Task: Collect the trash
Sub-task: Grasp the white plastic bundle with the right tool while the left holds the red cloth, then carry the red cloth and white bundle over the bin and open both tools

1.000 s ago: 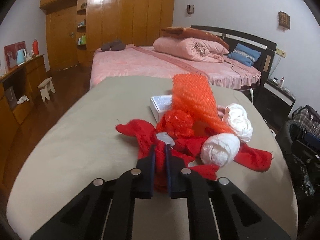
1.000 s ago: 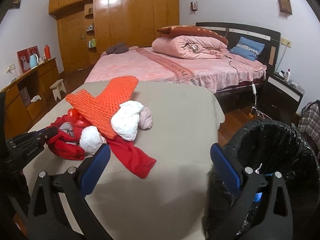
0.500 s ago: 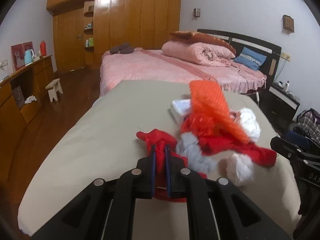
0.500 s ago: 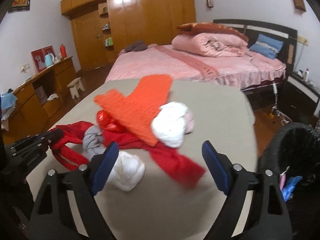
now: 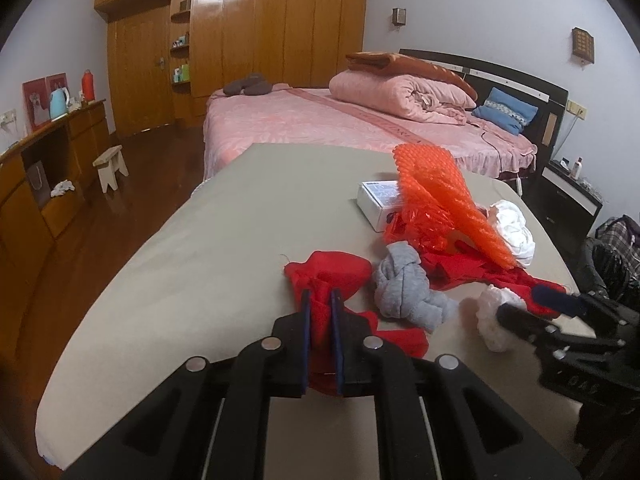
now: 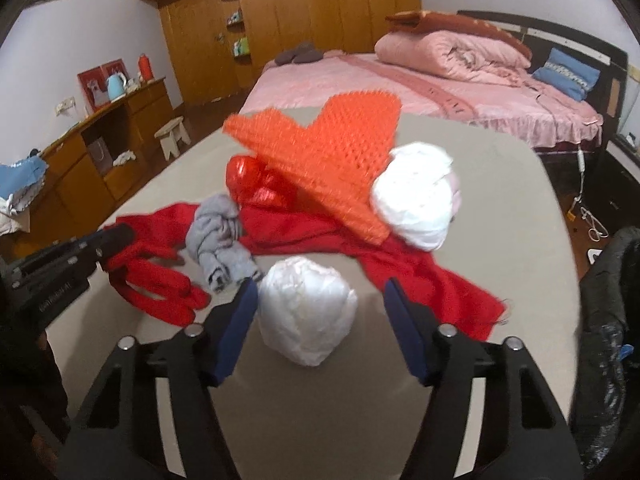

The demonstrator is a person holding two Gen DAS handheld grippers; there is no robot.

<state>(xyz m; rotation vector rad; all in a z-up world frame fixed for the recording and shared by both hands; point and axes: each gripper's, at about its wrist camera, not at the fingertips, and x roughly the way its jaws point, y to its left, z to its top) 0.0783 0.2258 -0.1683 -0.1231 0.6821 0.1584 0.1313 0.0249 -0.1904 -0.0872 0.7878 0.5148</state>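
Pinching a fold of the red cloth point(image 5: 332, 276), the left gripper point(image 5: 320, 300) has its blue pads pressed nearly together on the fabric at 6 o'clock in the left wrist view. Right gripper point(image 6: 318, 292) stands half spread; its jaws have just been closing, and the white crumpled ball point(image 6: 306, 312) sits between them, the pads not visibly pressing it. All trash lies on the beige surface point(image 5: 192, 264). In the right wrist view the pile sits at 12 o'clock from the gripper: orange netted foam sleeve point(image 6: 320, 156) on top, a second white wad point(image 6: 416, 196) at 1 o'clock touching the sleeve, a shiny red wrapper point(image 6: 248, 180) at 11 o'clock, a knotted grey rag point(image 6: 220, 236) at 10 o'clock resting on the red cloth. In the left wrist view a white carton point(image 5: 380, 204) lies behind the orange sleeve at 1 o'clock; its top label carries print too small to read. Raised lettering on the side of each gripper body is blurred, not legible. Black bin bag point(image 6: 612, 320) at 3 o'clock, just beside the surface edge. Pink bed point(image 6: 440, 96) beyond the surface at 12 to 1 o'clock.
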